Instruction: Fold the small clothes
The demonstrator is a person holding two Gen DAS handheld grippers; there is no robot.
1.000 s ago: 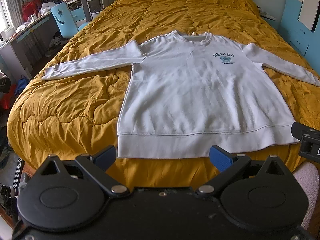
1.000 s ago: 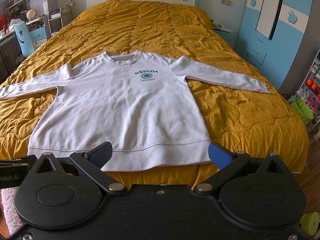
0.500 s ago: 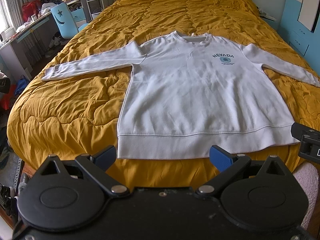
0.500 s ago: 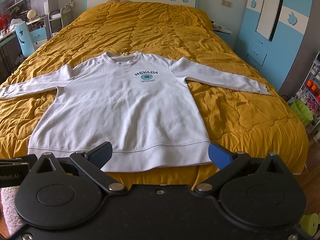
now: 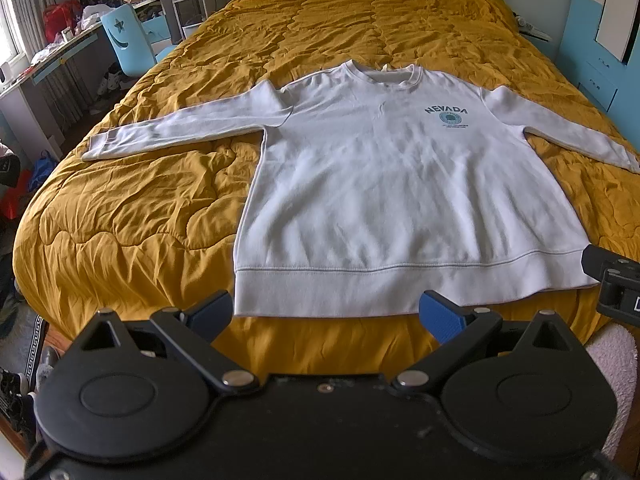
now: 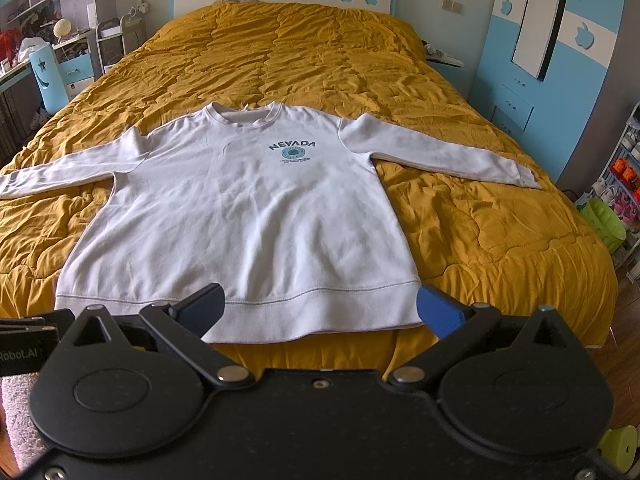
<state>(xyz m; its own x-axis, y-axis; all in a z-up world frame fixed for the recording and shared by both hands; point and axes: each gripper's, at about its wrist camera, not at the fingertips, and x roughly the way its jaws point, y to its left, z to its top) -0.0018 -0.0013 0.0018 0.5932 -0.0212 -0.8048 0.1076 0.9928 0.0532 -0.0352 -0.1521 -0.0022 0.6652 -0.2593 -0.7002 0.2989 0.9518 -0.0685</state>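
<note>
Sweatshirt [image 5: 400,200] flat, beyond open hand-held gripper [image 5: 326,314]

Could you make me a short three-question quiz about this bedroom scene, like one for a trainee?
1. True or false: the white sweatshirt lies spread flat, front up, with both sleeves stretched out to the sides.
2. What word is printed on its chest?
3. Multiple choice: the left gripper and right gripper are
A. both open, holding nothing
B. both shut on the hem
C. one open, one shut on a sleeve

Key
1. True; nothing is folded yet on the mustard quilt.
2. NEVADA.
3. A; both hover near the hem at the foot of the bed.
</note>
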